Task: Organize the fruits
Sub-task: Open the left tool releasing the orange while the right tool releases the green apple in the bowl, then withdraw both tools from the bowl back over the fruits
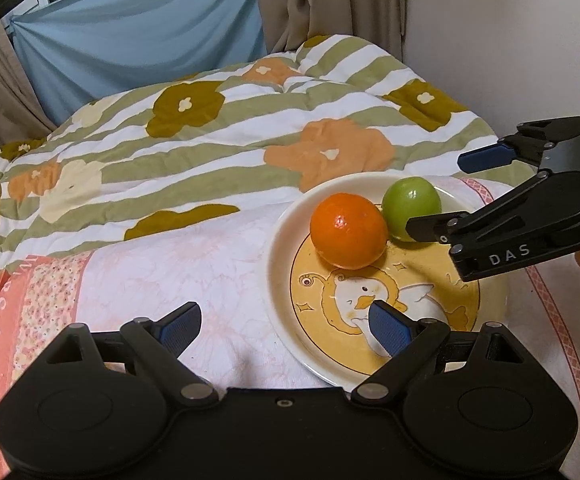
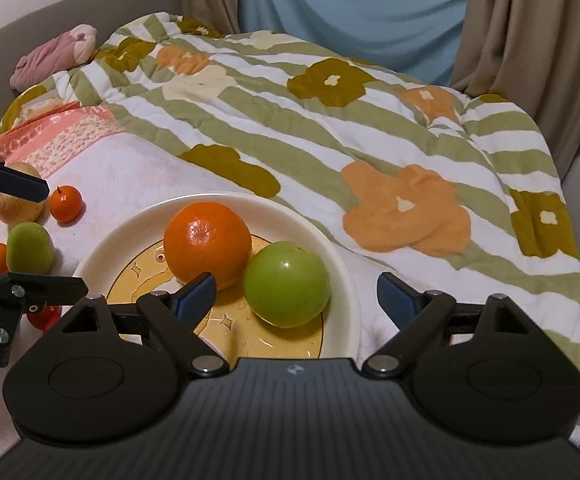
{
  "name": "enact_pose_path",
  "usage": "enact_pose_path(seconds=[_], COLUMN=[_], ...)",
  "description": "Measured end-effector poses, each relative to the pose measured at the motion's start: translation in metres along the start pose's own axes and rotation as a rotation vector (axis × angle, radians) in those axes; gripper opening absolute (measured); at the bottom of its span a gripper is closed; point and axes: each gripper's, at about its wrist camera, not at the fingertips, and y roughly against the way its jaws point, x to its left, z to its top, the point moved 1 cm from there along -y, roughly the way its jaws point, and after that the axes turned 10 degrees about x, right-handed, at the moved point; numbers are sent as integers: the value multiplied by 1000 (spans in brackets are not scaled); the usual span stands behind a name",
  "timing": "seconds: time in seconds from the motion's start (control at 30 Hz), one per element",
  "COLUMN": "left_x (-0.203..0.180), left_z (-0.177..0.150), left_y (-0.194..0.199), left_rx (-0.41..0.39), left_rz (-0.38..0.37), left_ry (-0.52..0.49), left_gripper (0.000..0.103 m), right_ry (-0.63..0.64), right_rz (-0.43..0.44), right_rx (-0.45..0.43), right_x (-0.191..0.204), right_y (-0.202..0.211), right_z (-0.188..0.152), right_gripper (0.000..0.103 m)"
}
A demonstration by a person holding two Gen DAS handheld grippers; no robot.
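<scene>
A cream plate (image 1: 280, 240) with a yellow duck picture lies on the pink sheet. On it rest an orange (image 1: 348, 231) and a green apple (image 1: 411, 202), touching side by side. My right gripper (image 2: 296, 284) stands open around the green apple (image 2: 288, 284); both blue pads are clear of its skin. The orange (image 2: 208, 244) sits just left of that gripper's left finger. In the left wrist view the right gripper (image 1: 436, 194) comes in from the right edge. My left gripper (image 1: 284, 316) is open and empty above the plate's near left rim.
Several loose fruits lie on the sheet left of the plate (image 2: 130, 224): a small orange (image 2: 66, 203), a pale apple (image 2: 18, 204), a green pear (image 2: 30, 248) and a red piece (image 2: 44, 316). A flowered striped quilt (image 2: 370, 128) is heaped behind. Curtains and a wall close the back.
</scene>
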Motion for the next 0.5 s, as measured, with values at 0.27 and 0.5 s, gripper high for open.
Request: enact_pose_path(seconds=[0.27, 0.5], left_x=[5, 17], left_z=[-4, -19], left_y=[30, 68], left_rx=[-51, -113], left_rz=[5, 12], left_ry=[9, 36], left_gripper=[93, 93], right_ry=[-38, -109], right_rz=[-31, -32], right_rx=[-30, -51], right_x=[5, 20], right_y=[41, 83], right_z=[2, -2], right_gripper=[103, 103])
